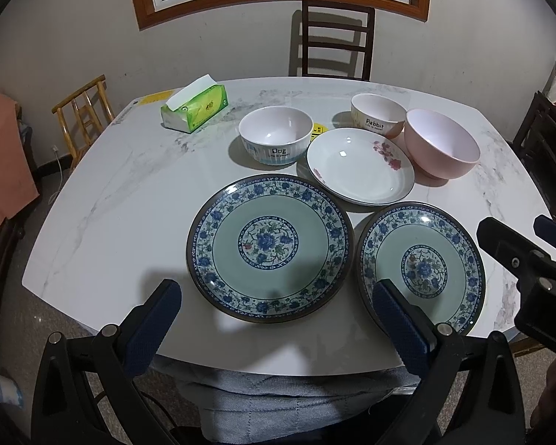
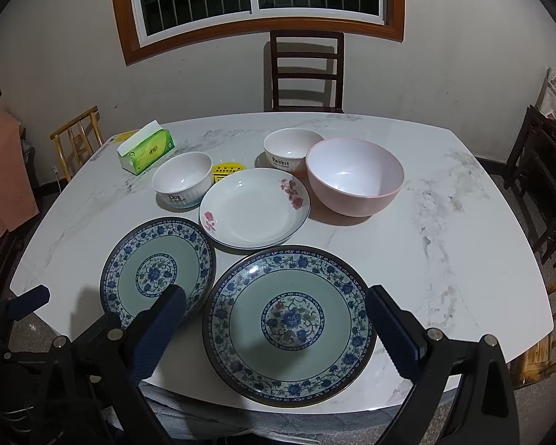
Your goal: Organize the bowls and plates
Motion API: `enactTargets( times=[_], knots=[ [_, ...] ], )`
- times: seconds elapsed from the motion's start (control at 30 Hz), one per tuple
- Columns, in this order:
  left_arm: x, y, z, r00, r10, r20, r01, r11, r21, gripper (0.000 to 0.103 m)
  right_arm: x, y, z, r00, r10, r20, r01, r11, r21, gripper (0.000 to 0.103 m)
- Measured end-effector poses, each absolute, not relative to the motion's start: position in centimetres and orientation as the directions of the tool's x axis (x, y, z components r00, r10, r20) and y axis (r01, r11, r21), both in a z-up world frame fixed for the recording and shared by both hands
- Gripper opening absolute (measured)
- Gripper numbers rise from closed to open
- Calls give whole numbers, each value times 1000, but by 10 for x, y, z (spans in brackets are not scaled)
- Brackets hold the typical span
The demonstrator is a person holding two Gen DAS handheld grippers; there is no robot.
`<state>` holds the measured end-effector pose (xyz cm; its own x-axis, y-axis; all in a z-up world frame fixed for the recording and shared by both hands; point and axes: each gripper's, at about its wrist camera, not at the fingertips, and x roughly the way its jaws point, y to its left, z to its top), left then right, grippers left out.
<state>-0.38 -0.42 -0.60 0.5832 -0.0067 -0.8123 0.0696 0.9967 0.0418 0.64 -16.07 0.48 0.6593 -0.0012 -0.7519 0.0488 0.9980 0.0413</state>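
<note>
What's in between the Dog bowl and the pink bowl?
The white flowered plate sits between the Dog bowl and the pink bowl; the right wrist view shows it best.

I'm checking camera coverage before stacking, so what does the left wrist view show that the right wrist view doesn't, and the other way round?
Only the left wrist view: the right hand-held gripper at the right edge, and both fingers of the left hand-held gripper, open and empty.

Only the right wrist view: both fingers of the right gripper, open, over the near blue plate.

Both: two blue plates, white flowered plate, Dog bowl, Rabbit bowl, pink bowl, tissue box, marble table.
</note>
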Motion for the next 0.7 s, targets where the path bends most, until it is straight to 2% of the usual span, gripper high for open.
enactTargets(
  times=[0.7],
  knots=[
    [-4, -4, -11, 576, -7, -818, 73, 996, 43, 102, 5, -162, 3, 662, 0, -750, 49, 998, 43, 100]
  ],
)
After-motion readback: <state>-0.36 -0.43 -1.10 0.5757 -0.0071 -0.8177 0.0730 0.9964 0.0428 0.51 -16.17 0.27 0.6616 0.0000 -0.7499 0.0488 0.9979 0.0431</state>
